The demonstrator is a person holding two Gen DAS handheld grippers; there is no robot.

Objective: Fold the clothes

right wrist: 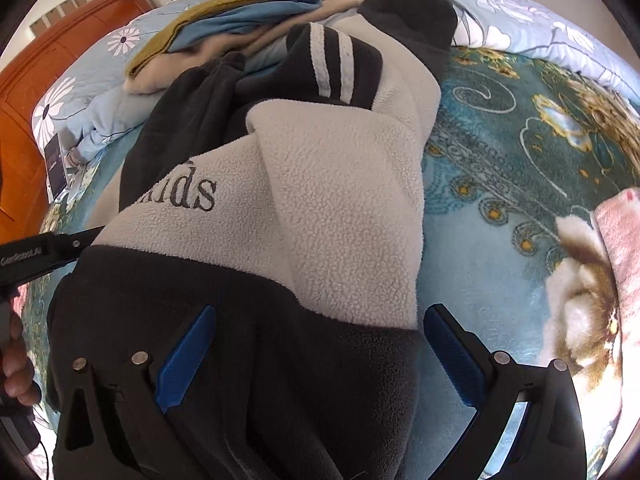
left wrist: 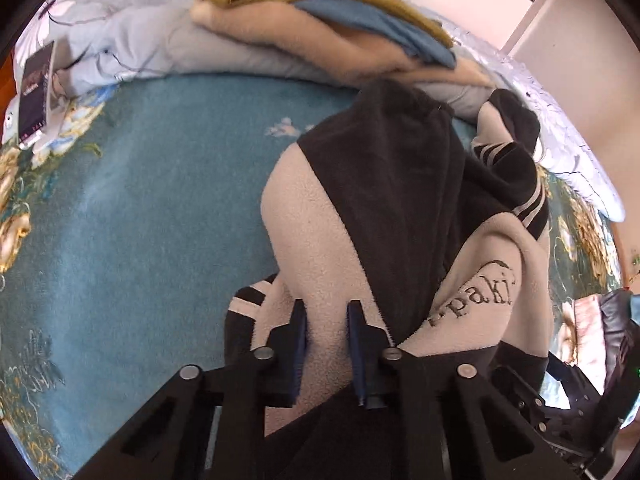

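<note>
Cream fleece fills my left gripper [left wrist: 326,312], its pads pinching a fold of the jacket [left wrist: 384,184]: soft, thick, light, best held at hems or cuffs. Right view: my right gripper [right wrist: 320,328] hangs spread over the dark hem; the black-and-cream striped jacket lies crumpled on the teal blanket [right wrist: 500,168].

This is a home bedroom. A teal floral blanket [left wrist: 140,200] covers the bed, a flowered quilt [right wrist: 520,12] is bunched along its far edge, and an orange wooden headboard [right wrist: 48,56] stands behind.
</note>
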